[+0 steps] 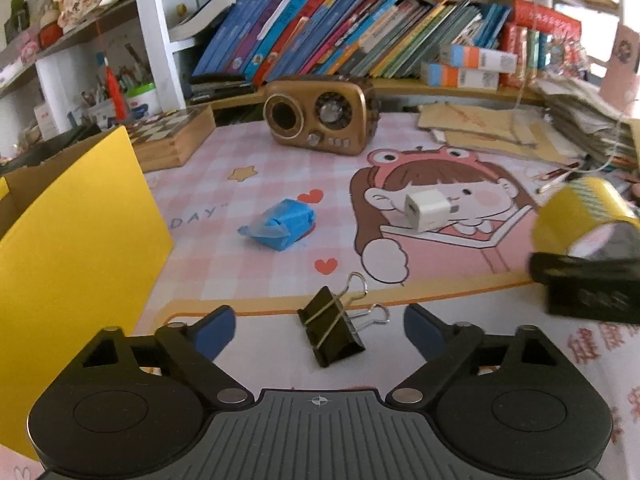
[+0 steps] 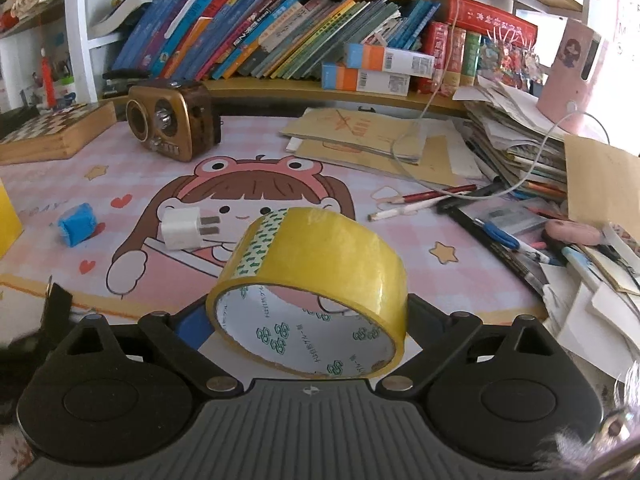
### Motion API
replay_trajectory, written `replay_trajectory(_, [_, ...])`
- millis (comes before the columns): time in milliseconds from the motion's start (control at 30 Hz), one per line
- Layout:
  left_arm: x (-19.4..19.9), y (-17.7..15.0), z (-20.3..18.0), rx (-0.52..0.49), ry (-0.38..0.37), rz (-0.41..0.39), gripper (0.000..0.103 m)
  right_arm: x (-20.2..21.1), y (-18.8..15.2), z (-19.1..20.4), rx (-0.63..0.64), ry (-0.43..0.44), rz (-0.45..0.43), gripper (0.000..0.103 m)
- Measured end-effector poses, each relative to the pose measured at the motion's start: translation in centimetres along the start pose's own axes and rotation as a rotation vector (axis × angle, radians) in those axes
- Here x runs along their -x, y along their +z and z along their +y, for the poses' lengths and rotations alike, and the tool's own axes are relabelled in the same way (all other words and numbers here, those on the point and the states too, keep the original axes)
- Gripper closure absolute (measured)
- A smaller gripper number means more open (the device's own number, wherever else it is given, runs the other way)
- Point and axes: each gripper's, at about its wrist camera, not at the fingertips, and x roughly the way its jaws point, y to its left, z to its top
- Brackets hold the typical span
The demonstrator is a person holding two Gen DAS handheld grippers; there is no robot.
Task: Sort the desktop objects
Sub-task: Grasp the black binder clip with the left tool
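Note:
My right gripper (image 2: 308, 320) is shut on a yellow tape roll (image 2: 320, 264) and holds it tilted above the pink mat; the roll also shows in the left wrist view (image 1: 576, 216). My left gripper (image 1: 320, 328) is open, its blue-padded fingers on either side of a black binder clip (image 1: 332, 328) lying on the mat. A white charger plug (image 1: 428, 208) and a blue crumpled wrapper (image 1: 280, 222) lie further out on the mat; both also show in the right wrist view, the plug (image 2: 180, 228) and the wrapper (image 2: 76, 224).
A yellow cardboard box (image 1: 72, 240) stands at the left. A brown retro radio (image 1: 320, 114) and a chessboard box (image 1: 172, 136) sit at the back. Paper stacks (image 2: 516, 136), pens and pencils (image 2: 424, 196) crowd the right side. Books (image 2: 260, 28) fill the shelf.

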Motion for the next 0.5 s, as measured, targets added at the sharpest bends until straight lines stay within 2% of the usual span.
replay_trajectory(67, [-0.4,0.1,-0.2,0.007,0.027,0.006,0.030,0.6,-0.2,-0.2,0.011,0.012,-0.004,0.007])
replay_trajectory(133, [-0.8,0.2,-0.5,0.005,0.040,0.020,0.055,1.1,-0.4,-0.2,0.026,0.036,0.003,0.007])
replay_trajectory(167, [-0.8,0.2,-0.6,0.004,0.039,0.019,0.058,1.2,-0.5,-0.1,0.032,0.050,0.010,0.007])
replay_trajectory(233, [-0.7,0.2,-0.8,-0.008,0.032,0.010,0.079,1.6,-0.6,0.1,0.045,0.064,0.011,0.007])
replay_trajectory(500, [0.9,0.3,0.3,0.003,-0.006,-0.017,0.094,3.3,-0.7,0.4,0.061,0.096,-0.015,0.007])
